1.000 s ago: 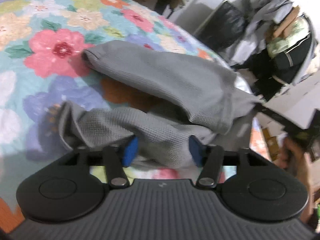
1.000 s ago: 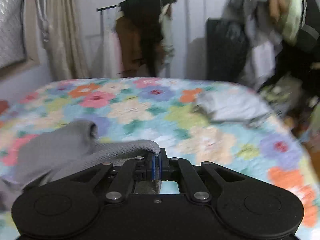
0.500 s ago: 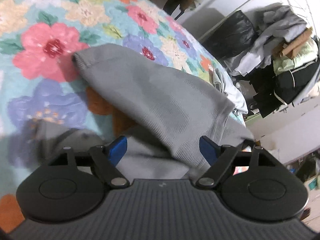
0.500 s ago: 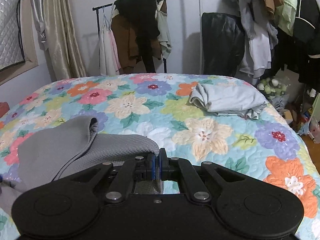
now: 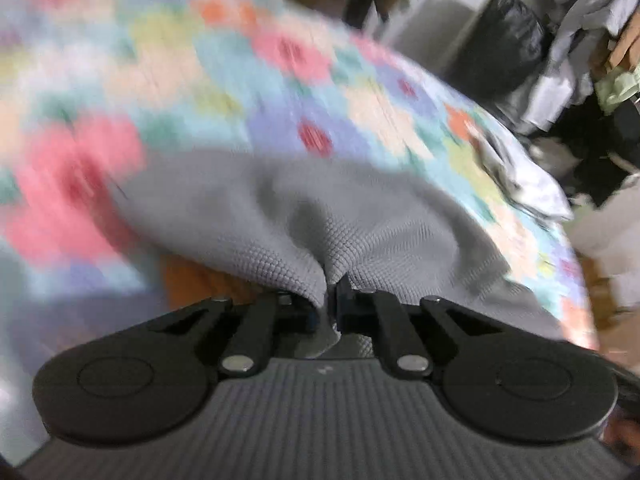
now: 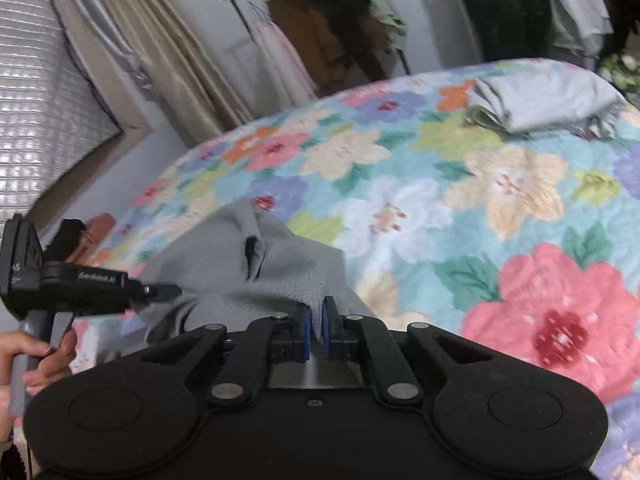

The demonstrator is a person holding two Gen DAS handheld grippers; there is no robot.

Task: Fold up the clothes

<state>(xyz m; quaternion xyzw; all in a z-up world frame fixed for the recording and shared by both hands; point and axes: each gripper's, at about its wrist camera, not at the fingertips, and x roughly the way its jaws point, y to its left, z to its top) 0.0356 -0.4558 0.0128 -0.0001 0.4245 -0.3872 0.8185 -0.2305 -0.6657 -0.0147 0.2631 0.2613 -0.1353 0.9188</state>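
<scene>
A grey knit garment (image 5: 280, 208) lies bunched on the flowered bedspread (image 5: 240, 80). My left gripper (image 5: 330, 284) is shut on a pinched fold of it, and the cloth puckers toward the jaws. The left wrist view is blurred by motion. In the right wrist view the same grey garment (image 6: 280, 256) rises as a peak from the bedspread (image 6: 440, 200). My right gripper (image 6: 316, 312) is shut on its near edge, with cloth between the blue pads. The left gripper (image 6: 168, 291) reaches into the garment from the left, held by a hand (image 6: 36, 356).
A folded light-grey garment (image 6: 540, 100) lies at the far right of the bed, also seen as the pale garment (image 5: 536, 184). Behind the bed stand a clothes rack (image 6: 320, 20), curtains and a black bag (image 5: 512, 40). Piled clothes crowd the right side.
The left jaws, wide open around the cloth before, have shut on a fold of it while the gripper moved. The right gripper has rolled and tipped downward, still gripping the garment's edge.
</scene>
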